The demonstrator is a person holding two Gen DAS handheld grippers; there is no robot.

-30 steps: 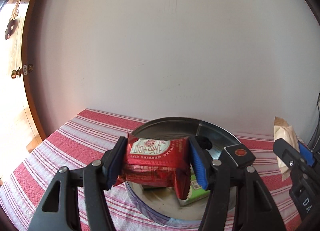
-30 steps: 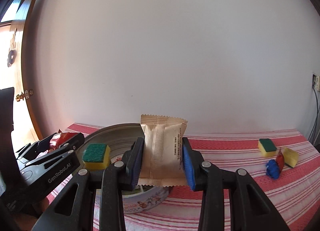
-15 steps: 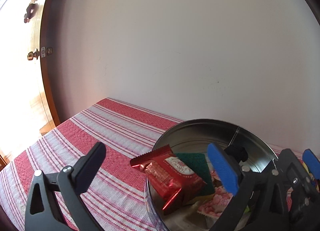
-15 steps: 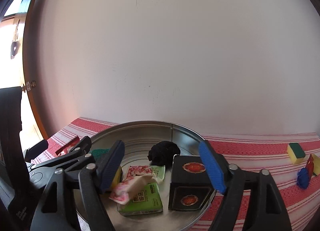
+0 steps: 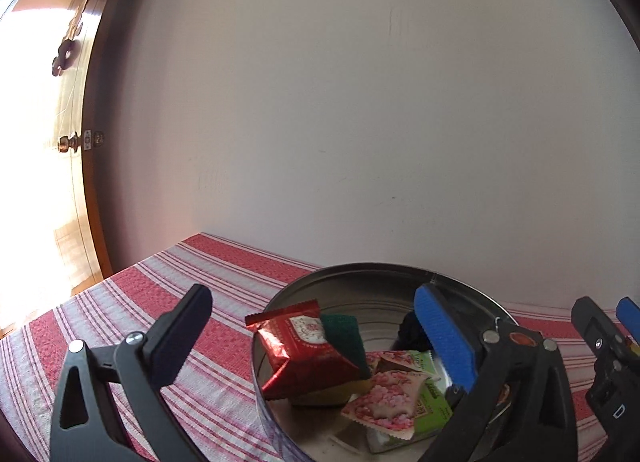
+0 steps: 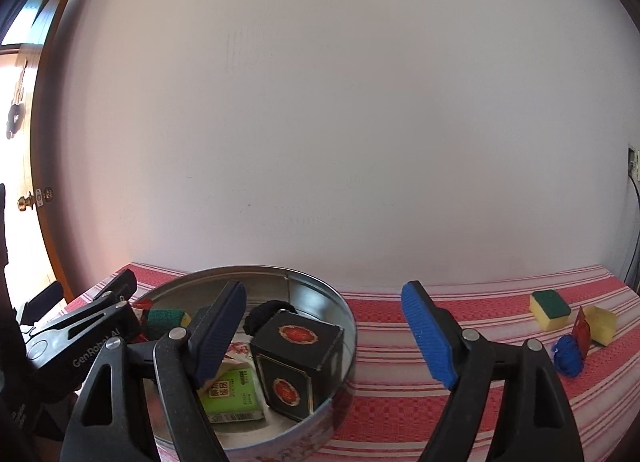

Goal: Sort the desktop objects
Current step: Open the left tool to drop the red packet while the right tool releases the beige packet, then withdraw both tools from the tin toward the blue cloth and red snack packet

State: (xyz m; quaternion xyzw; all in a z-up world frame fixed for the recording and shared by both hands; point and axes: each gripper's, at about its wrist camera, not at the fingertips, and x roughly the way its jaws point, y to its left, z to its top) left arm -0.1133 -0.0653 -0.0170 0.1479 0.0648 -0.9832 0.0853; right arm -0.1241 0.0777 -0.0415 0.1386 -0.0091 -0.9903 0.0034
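Now both grippers are hovering over a round metal tin (image 6: 344, 314) sitting on a red-and-white striped surface (image 6: 480, 302) against a pale wall. The left gripper (image 5: 316, 336) is holding its jaws wide apart with nothing between the pads; they have just been opening. Below and between them a red snack packet (image 5: 300, 350) is lying inside the tin at its left side, leaning on a green-topped sponge (image 5: 344, 336). Nearer in the tin, a pink flowered packet (image 5: 384, 398) is resting on a green packet (image 5: 434, 406).

The right gripper (image 6: 324, 332) is also standing with jaws apart and empty, having just been opening. Under it, inside the tin, a black box with red emblems (image 6: 298, 366) is sitting at the right side, with a black bundle (image 6: 260, 314) just beyond it. Far right on the surface, well apart from the tin, a yellow sponge with a green top (image 6: 550, 308), another yellow piece (image 6: 602, 324), a small red item (image 6: 582, 332) and a blue bundle (image 6: 568, 356) are lying close together.
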